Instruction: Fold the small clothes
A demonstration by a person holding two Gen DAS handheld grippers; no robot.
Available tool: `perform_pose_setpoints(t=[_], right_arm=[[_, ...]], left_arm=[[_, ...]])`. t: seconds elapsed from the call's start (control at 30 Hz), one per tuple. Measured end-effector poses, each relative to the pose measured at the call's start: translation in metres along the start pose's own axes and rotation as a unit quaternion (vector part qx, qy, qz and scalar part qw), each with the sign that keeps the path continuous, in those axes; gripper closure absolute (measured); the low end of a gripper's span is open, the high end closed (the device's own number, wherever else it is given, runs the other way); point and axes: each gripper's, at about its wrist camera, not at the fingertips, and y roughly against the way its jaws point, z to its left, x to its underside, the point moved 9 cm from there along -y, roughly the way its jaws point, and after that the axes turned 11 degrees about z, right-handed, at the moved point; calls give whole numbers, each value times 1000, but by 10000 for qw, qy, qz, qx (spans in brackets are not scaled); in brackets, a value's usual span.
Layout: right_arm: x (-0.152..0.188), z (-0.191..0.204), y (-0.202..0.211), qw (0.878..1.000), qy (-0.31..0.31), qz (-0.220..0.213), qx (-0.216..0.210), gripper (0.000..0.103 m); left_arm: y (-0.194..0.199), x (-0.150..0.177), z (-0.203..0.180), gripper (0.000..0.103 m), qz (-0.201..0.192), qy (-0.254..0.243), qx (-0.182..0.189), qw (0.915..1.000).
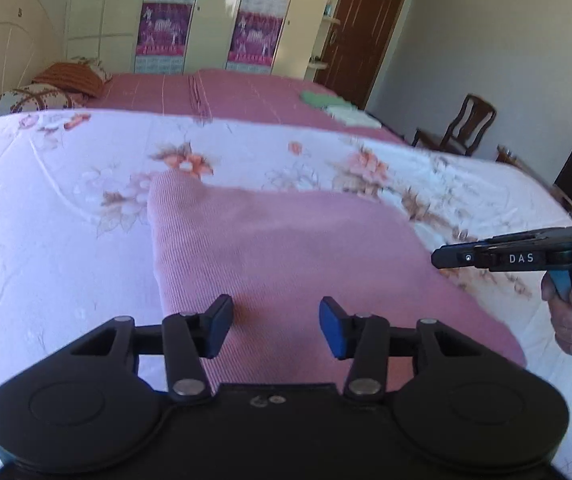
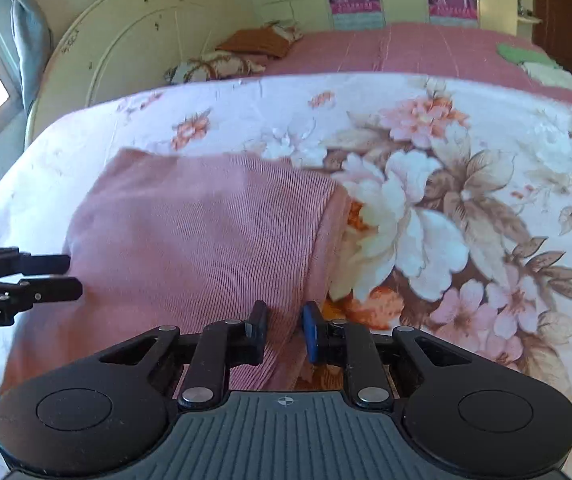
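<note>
The left gripper (image 1: 275, 326) has its fingers spread wide apart with nothing between them, hovering just above the near part of a pink ribbed garment (image 1: 286, 264), which fills the space directly ahead of and beneath the tips. The right gripper (image 2: 283, 330) has its fingers set with a narrower gap between them, also gripping nothing as far as its own view shows; the garment's right-hand edge runs right under that gap, so the left finger sits over pink cloth and the blue-padded right finger (image 2: 312, 332) sits over the floral bedsheet (image 2: 446, 200). Seen from the left wrist view, the right gripper comes in from the right side, held by a person's hand (image 1: 570, 312), its tips just beyond the garment's right edge; from there I cannot tell whether they touch the cloth. The garment lies flat, already doubled over with a rounded fold at its far left corner, spread on the floral sheet. Beyond the sheet, further ahead of both grippers, lies a pink bedspread (image 1: 245, 88) with a green and a white folded item (image 1: 338, 108) near its far right, pillows (image 2: 221, 64) to the left, and a cream wardrobe (image 1: 213, 12) behind.
</note>
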Motion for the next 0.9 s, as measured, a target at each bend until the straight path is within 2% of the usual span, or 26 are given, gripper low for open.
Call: perform_pose_setpoints(t=[0.07, 0.13, 0.2, 0.23, 0.27, 0.37, 0.47, 0.5, 0.57, 0.63, 0.67, 0.73, 0.9], right_arm=[[-18, 4, 15, 9991, 116, -416, 13, 84], [-40, 3, 7, 9986, 58, -485, 210, 84], [-52, -1, -8, 9992, -34, -342, 207, 84], [-52, -6, -22, 9994, -91, -44, 337, 84], [-49, -10, -36, 9987, -126, 206, 451, 84], [-50, -3, -23, 9981, -15, 186, 588, 84], [-25, 26, 25, 9986, 424, -231, 223, 84], [-5, 39, 39, 9977, 621, -280, 30, 84], [30, 50, 60, 9953, 911, -257, -180, 84], [64, 58, 67, 9926, 1157, -131, -334, 84], [77, 58, 62, 9913, 1293, -41, -263, 84], [95, 43, 34, 9914, 1229, 399, 207, 86], [94, 37, 27, 9966, 734, 336, 168, 88]], left_arm=[[-8, -12, 5, 57, 31, 59, -108, 9999], [-22, -19, 8, 55, 129, 126, -58, 9998], [-41, -18, 10, 55, 394, 97, -105, 9991], [-43, -18, 10, 55, 367, 71, -128, 9992], [-40, -17, 9, 55, 367, 78, -173, 9991], [-3, -7, -4, 55, 84, -106, -250, 9996], [31, 26, -17, 55, -82, -3, -209, 9997], [38, 39, -20, 55, -68, 20, -269, 9996], [44, 63, -29, 55, -32, -46, -412, 9991], [35, 84, -32, 55, 176, -87, -574, 9982], [28, 91, -30, 55, 299, -92, -690, 9971], [20, 95, -28, 47, 319, -206, -960, 9947], [18, 99, -22, 41, 420, 209, -1059, 9933]])
